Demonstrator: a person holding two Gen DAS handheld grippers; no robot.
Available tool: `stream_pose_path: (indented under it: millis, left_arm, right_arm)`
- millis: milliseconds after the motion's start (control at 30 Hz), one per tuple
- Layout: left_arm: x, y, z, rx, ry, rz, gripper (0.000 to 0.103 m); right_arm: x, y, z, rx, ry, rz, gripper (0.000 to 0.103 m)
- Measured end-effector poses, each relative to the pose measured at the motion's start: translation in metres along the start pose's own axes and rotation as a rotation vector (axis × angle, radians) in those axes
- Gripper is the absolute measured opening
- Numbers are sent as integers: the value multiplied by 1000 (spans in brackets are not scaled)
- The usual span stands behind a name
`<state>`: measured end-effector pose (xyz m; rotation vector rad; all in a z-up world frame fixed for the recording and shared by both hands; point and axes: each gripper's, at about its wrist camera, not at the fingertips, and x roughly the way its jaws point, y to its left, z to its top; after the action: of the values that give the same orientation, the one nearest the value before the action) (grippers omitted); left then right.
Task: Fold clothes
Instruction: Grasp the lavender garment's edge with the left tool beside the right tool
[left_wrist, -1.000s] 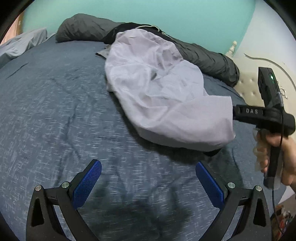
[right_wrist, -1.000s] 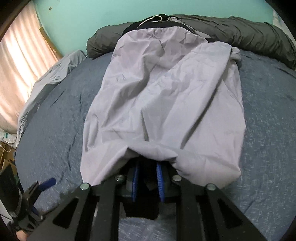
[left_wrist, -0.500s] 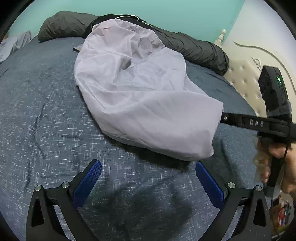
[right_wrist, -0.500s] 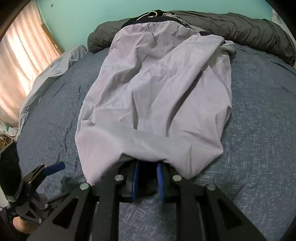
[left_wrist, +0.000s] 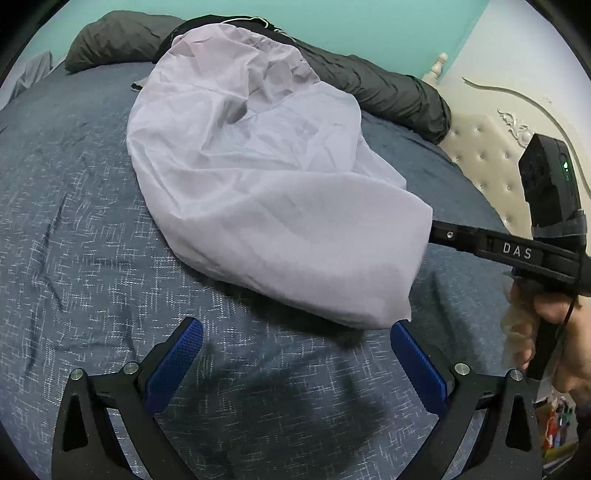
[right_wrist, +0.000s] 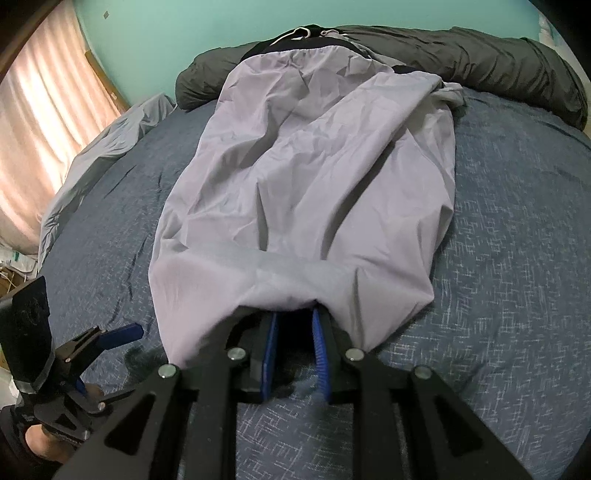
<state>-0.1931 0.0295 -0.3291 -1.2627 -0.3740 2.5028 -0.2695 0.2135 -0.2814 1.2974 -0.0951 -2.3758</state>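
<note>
My right gripper (right_wrist: 295, 328), angled down at frame bottom, grasps the lilac garment's (right_wrist: 314, 184) near hem, its length running up-frame across the bed (right_wrist: 517, 258), while my left gripper (left_wrist: 295, 354) hovers released.

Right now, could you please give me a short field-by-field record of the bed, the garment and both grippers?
surface: blue bedspread
garment: pale lilac garment, wrinkled, lying lengthwise on the bed
far end: rests against the dark grey duvet
right gripper: jaws narrow, closed on the garment's near edge, cloth draped over the tips
left gripper: open, empty, above bare bedspread just short of the garment's near corner
fold: not yet made
</note>
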Motion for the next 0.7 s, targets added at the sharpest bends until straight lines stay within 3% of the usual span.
stream_pose_path:
  millis: [100,300,433,700]
  left_arm:
    - [-2,-1,1,16,-17,-4,83]
    - [-7,-1,-1,23,-21,-23,76]
    - [-13,-10,-7,66,-9,-55,75]
    - [1,-27,-12,102,20,-33,74]
  right_arm:
    - [0,0,-3,-8,3,-3,20]
    - [-3,0,-6,-11,3,-5,22]
    - [-2,-2,-6,-9,9,-8,24]
    - [-1,-5,-5,0,12,-15,25]
